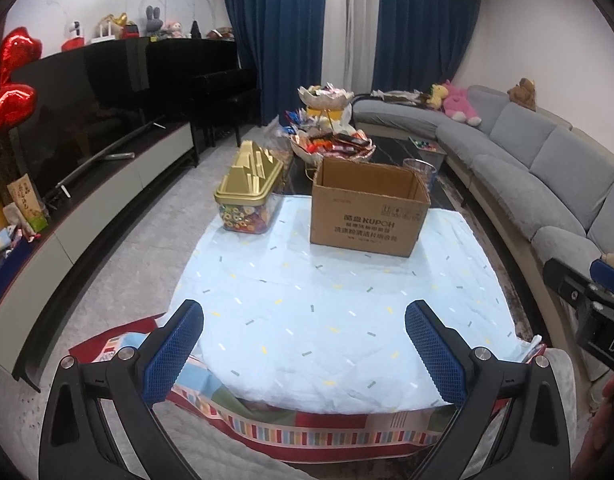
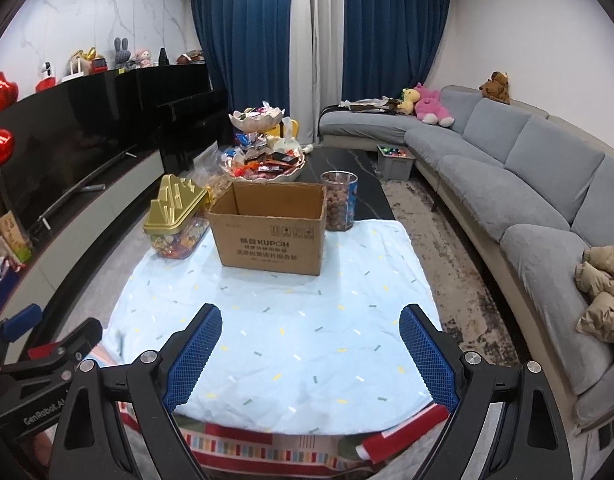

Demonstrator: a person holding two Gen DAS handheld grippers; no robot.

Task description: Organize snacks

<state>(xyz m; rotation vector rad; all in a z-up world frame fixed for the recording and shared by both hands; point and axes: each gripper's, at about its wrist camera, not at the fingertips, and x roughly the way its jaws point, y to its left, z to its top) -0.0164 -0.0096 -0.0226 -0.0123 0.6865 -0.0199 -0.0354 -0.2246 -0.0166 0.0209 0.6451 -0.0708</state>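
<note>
Both left tongs (image 1: 303, 356) and right tongs (image 2: 309, 356) gape wide, empty. Snack trays (image 2: 263, 168) sit far, behind the cardboard box (image 2: 269, 232). Risk: reaching over could clip the box or the nut jar (image 2: 340, 200).

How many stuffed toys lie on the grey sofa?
3: a yellow toy and a pink toy side by side at the sofa's far end, a brown toy atop the backrest. Others may be hidden.
</note>
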